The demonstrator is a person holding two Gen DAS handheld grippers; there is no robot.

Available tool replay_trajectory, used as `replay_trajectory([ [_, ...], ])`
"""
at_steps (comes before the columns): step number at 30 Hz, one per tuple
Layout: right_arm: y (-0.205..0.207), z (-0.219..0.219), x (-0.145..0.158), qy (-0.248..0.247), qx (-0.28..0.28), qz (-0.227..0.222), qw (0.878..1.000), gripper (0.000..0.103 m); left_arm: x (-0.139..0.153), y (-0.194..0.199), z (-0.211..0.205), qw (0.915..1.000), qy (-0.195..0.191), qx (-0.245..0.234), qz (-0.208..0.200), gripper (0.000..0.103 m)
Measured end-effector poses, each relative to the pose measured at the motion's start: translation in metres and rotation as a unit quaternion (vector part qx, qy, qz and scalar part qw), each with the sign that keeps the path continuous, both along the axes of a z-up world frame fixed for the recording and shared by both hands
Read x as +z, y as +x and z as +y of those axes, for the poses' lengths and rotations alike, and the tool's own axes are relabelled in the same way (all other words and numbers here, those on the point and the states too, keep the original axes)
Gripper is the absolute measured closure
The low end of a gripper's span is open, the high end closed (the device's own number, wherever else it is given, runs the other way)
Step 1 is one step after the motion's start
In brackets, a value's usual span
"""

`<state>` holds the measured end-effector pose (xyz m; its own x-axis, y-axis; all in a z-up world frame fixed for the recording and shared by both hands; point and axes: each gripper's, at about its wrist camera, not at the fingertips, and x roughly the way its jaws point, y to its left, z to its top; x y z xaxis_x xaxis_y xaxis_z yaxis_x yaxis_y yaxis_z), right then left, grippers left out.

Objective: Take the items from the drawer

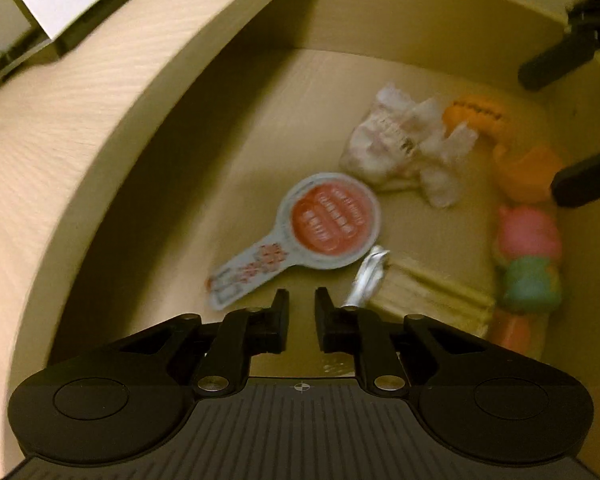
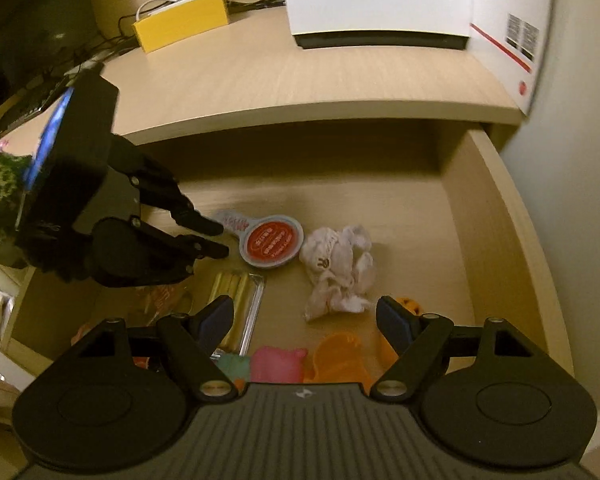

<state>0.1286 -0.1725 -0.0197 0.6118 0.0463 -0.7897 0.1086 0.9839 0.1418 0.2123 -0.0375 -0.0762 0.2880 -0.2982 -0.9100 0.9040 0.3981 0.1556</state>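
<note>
The left hand-held gripper (image 2: 216, 236) reaches down into the open drawer (image 2: 496, 216), its jaws narrowed to a small gap and holding nothing. They are lined up with the tab end of a round foil lid (image 1: 320, 224), probably because that thin tab is the easiest part to pinch. The right hand-held gripper (image 2: 305, 320) hangs over the near end of the drawer with jaws spread wide and empty, likely waiting its turn above the toys.

Still in the drawer are the lid, a crumpled wrapper (image 2: 338, 270), a clear pack of yellow sticks (image 2: 236, 292), a pink toy (image 2: 278, 362) and orange toys (image 2: 340, 354).

The lid's red centre carries white print, too blurred to read. On the table (image 2: 280, 76) above, a white box (image 2: 380, 0) reads "aigo" beside a yellow box (image 2: 182, 20).
</note>
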Motion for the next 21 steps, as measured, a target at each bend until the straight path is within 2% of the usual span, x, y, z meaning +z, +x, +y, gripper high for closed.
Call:
replay_trajectory([
  [2, -0.012, -0.001, -0.004, 0.001, -0.010, 0.001, 1.000, 0.024, 0.002, 0.004, -0.002, 0.9999, -0.005, 0.003, 0.009, 0.081],
  [6, -0.014, -0.007, -0.005, 0.000, -0.019, 0.000, 1.000, 0.024, 0.013, -0.007, -0.006, 0.9971, -0.017, -0.039, -0.064, 0.082],
  [11, -0.012, -0.007, -0.013, -0.011, -0.023, 0.012, 1.000, 0.024, 0.008, -0.001, -0.012, 0.9958, -0.014, -0.058, -0.069, 0.081],
  [16, -0.011, -0.010, -0.017, -0.012, -0.027, 0.014, 0.999, 0.024, 0.010, 0.022, -0.011, 0.9988, -0.039, 0.010, -0.027, 0.084],
  [17, -0.010, -0.011, -0.018, -0.012, -0.029, 0.016, 0.999, 0.024, 0.010, 0.026, -0.009, 0.9984, -0.047, 0.026, -0.014, 0.087],
  [21, -0.009, -0.014, -0.021, -0.001, -0.038, 0.018, 0.999, 0.024, 0.010, 0.020, -0.016, 0.9931, -0.078, 0.077, 0.042, 0.087],
])
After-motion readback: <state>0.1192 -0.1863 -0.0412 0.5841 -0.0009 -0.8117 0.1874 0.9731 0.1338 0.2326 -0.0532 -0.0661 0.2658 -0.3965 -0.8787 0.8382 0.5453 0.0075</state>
